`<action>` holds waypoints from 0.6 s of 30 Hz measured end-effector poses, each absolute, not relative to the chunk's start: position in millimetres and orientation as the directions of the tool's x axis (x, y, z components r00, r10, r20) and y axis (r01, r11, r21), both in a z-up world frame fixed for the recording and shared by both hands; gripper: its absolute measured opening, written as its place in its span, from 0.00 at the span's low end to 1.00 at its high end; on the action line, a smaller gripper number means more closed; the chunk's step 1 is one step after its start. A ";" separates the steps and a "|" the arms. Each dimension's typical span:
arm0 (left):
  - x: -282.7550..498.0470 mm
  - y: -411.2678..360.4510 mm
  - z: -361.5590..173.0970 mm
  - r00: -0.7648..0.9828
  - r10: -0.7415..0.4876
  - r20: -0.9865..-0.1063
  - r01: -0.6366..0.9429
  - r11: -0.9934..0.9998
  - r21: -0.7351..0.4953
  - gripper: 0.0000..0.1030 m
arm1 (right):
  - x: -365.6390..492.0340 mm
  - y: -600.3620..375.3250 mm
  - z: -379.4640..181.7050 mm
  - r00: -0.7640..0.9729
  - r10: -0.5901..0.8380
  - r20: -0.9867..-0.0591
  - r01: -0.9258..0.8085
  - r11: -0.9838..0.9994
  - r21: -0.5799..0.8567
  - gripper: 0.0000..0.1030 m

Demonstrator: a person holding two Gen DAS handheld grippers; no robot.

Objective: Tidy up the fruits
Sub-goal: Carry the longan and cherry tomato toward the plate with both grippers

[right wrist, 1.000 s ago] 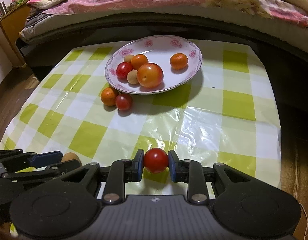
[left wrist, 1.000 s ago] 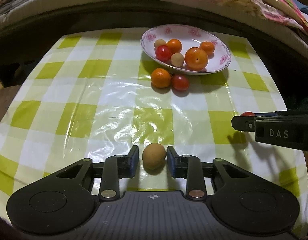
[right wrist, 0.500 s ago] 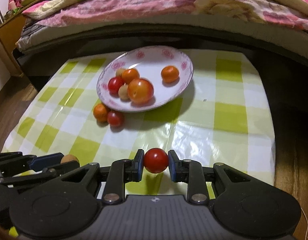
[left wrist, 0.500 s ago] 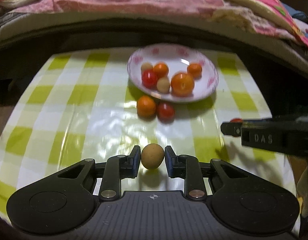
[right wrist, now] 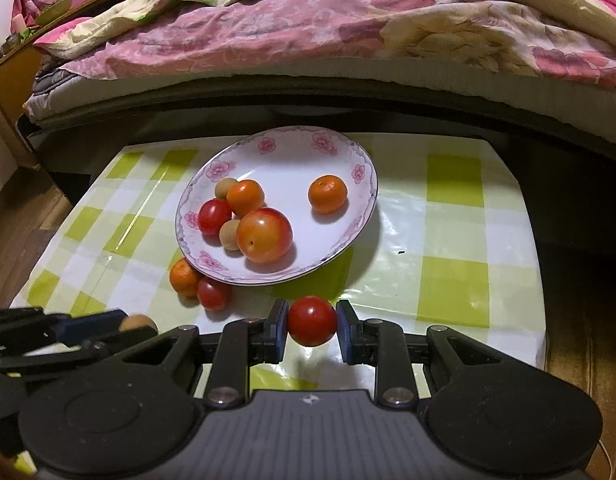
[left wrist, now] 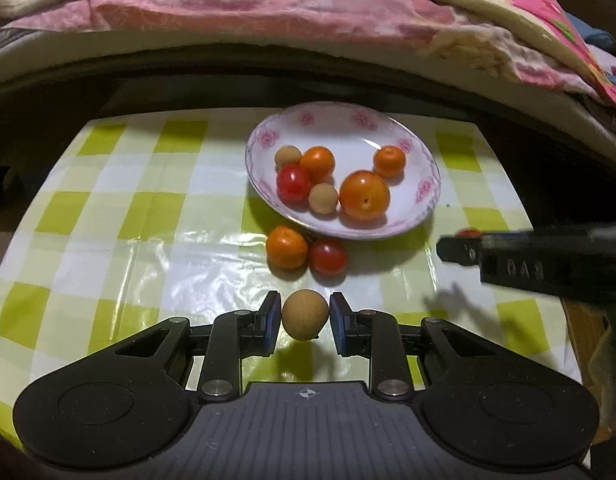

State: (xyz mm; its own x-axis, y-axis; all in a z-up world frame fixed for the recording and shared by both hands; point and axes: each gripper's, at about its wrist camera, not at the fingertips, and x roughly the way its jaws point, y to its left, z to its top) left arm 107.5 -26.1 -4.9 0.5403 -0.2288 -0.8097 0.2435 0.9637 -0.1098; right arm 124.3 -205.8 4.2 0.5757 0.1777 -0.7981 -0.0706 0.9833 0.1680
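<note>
Tilting downward side by side, left hand-held gripper (left wrist: 304,316) clamping a tan fruit (left wrist: 305,314), right hand-held gripper (right wrist: 312,321) a red tomato (right wrist: 312,321).

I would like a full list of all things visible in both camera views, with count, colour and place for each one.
plate: one, white with pink flowers, far part of the table
fruits on plate: six; three orange, one red, two tan
fruits beside plate: two, orange and red, at its near left rim
tablecloth: one, green and white checks, covers the table
bedding: pink and cream, behind the table
left gripper: black, shut on tan fruit
right gripper: black, shut on red tomato
</note>
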 end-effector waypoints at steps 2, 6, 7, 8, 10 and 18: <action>110.9 -27.7 2.5 0.562 -0.239 -0.792 0.242 0.963 -0.119 0.32 | 123.3 -204.0 4.5 0.576 0.177 -0.798 -0.078 0.984 0.163 0.28; 125.3 -40.7 12.8 0.594 -0.243 -0.767 0.264 0.959 -0.099 0.32 | 130.7 -203.7 3.7 0.574 0.170 -0.801 -0.079 0.985 0.152 0.28; 129.7 -42.8 13.3 0.598 -0.244 -0.764 0.266 0.959 -0.098 0.32 | 134.3 -203.5 4.0 0.575 0.168 -0.801 -0.081 0.986 0.148 0.28; 134.6 -44.3 13.1 0.600 -0.246 -0.761 0.266 0.959 -0.101 0.32 | 138.0 -202.9 4.5 0.577 0.166 -0.799 -0.084 0.986 0.144 0.28; 144.6 -46.5 12.6 0.602 -0.250 -0.759 0.265 0.959 -0.105 0.32 | 146.2 -202.1 4.6 0.582 0.164 -0.796 -0.092 0.986 0.136 0.28; 155.1 -15.1 -20.2 0.548 -0.199 -0.813 0.197 0.975 -0.106 0.36 | 159.5 -205.6 -0.5 0.566 0.179 -0.804 -0.093 0.984 0.153 0.28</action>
State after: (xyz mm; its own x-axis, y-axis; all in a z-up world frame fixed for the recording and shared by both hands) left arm 155.1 -15.1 -20.2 0.5479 -0.1990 -0.8125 0.1970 0.9747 -0.1059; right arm 159.5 -205.6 -0.5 0.5665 0.1787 -0.8045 -0.0925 0.9838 0.1534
